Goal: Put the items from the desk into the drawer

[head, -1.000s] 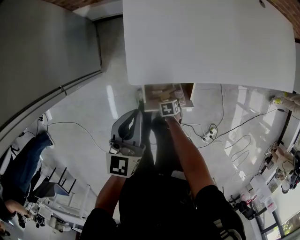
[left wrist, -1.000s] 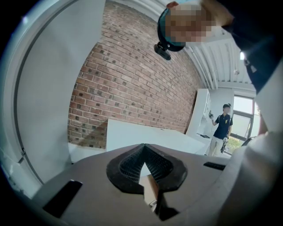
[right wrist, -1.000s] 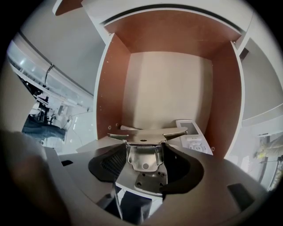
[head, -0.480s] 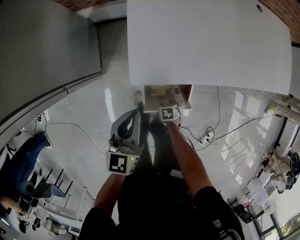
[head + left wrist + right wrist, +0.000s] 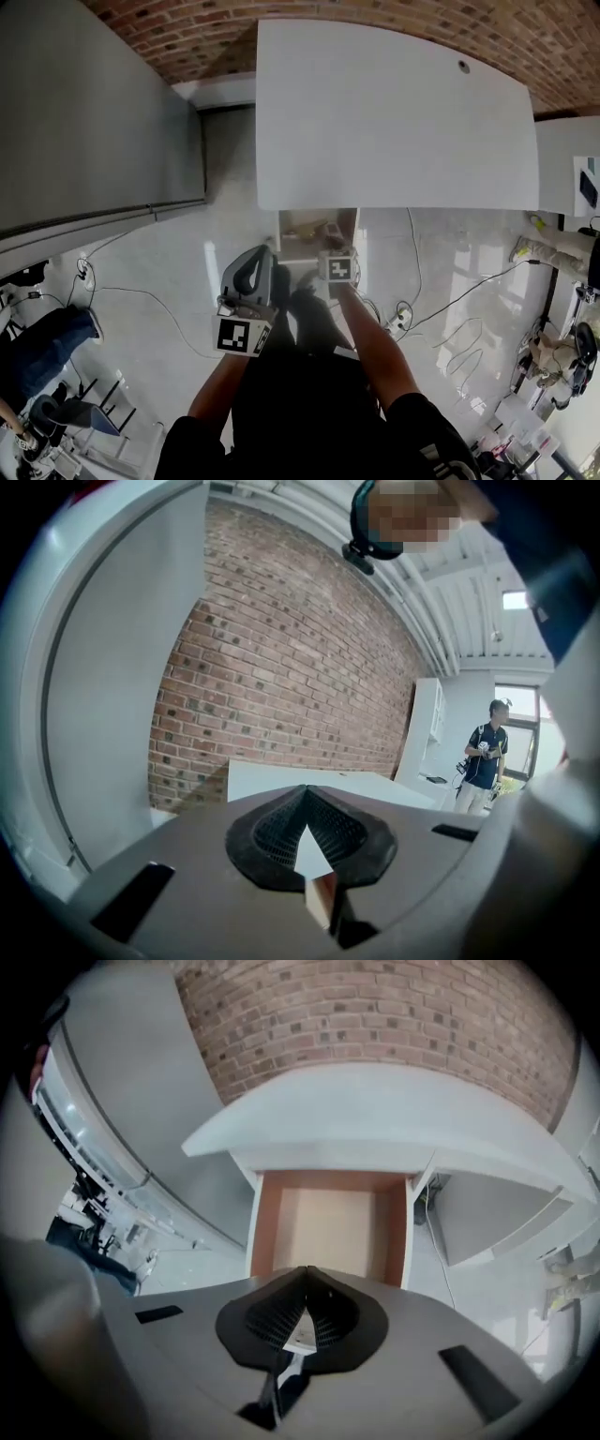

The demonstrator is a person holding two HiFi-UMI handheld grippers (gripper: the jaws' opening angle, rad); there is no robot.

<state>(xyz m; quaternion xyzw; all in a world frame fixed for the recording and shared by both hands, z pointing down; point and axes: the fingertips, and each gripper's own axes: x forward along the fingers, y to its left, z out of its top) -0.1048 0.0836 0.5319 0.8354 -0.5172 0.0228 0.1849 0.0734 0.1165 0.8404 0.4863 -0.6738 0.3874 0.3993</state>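
The white desk (image 5: pixel 394 122) has a bare top in the head view. Under its front edge the drawer (image 5: pixel 292 225) stands pulled out, and some small shapes lie in it, too small to name. My right gripper (image 5: pixel 336 255) is shut just in front of the drawer and points at it. In the right gripper view the shut gripper (image 5: pixel 302 1312) faces the drawer's tan bottom (image 5: pixel 333 1227), bare where it shows. My left gripper (image 5: pixel 255 267) hangs shut to the drawer's left. The left gripper view has the gripper (image 5: pixel 307 832) aimed over the desk (image 5: pixel 309 778).
A tall grey cabinet (image 5: pixel 94 122) stands left of the desk and a brick wall (image 5: pixel 375 19) runs behind it. Cables and a power strip (image 5: pixel 403 309) lie on the glossy floor at the right. A person (image 5: pixel 483 761) stands far off. Another white desk (image 5: pixel 567 169) sits at the right.
The head view has tilted up, so the desk sits lower and the brick wall shows. Less of the drawer sticks out from under the desk. Both grippers stay shut.
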